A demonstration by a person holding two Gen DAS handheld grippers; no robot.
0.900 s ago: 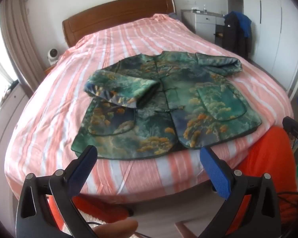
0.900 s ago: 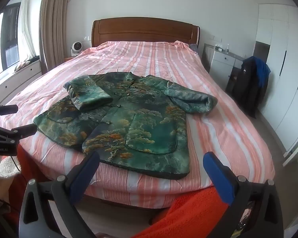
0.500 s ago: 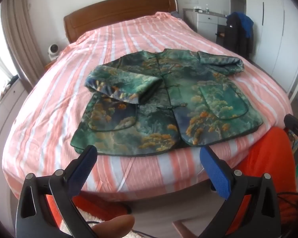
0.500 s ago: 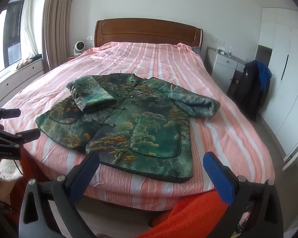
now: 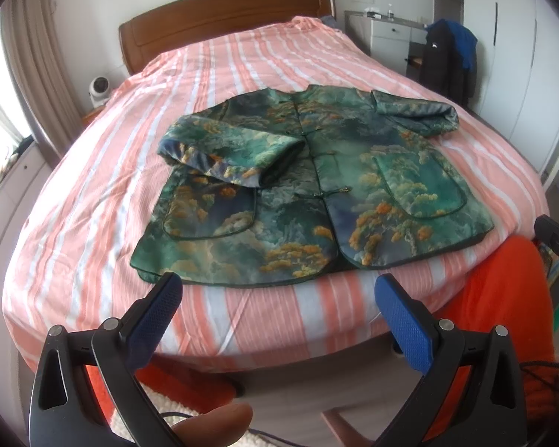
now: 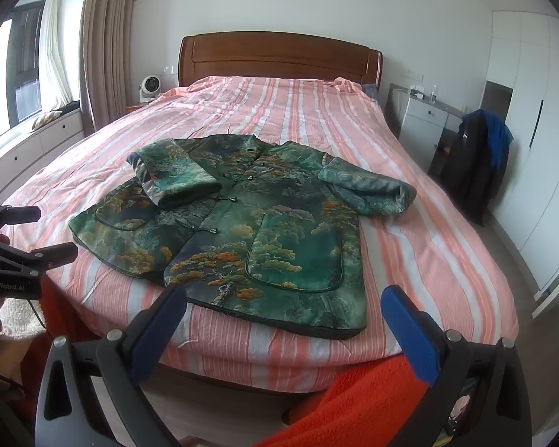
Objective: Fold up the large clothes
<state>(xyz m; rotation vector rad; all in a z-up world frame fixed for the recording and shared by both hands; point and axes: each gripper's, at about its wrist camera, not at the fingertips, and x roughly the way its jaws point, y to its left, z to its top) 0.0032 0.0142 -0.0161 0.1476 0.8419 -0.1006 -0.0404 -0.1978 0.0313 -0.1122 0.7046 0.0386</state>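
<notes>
A green patterned jacket [image 5: 316, 193] lies face up near the foot of the pink striped bed [image 5: 93, 193], buttoned. Its left sleeve [image 5: 227, 152] is folded across the chest. Its right sleeve [image 5: 417, 111] sticks out sideways. The jacket also shows in the right wrist view [image 6: 249, 238], with the right sleeve [image 6: 369, 190] bunched. My left gripper [image 5: 279, 298] is open and empty, hovering just short of the hem. My right gripper [image 6: 283, 309] is open and empty, in front of the hem's right corner. The left gripper's body [image 6: 15, 260] shows at the left edge.
A wooden headboard [image 6: 279, 56] stands at the far end. A white cabinet [image 6: 424, 119] and a chair with dark clothes [image 6: 476, 164] stand right of the bed. A small fan [image 6: 149, 87] sits left of the headboard. Orange fabric [image 6: 361, 402] lies below the grippers.
Both grippers have risen slightly and moved a little toward the bed. The jacket has not moved. Both stay open.
</notes>
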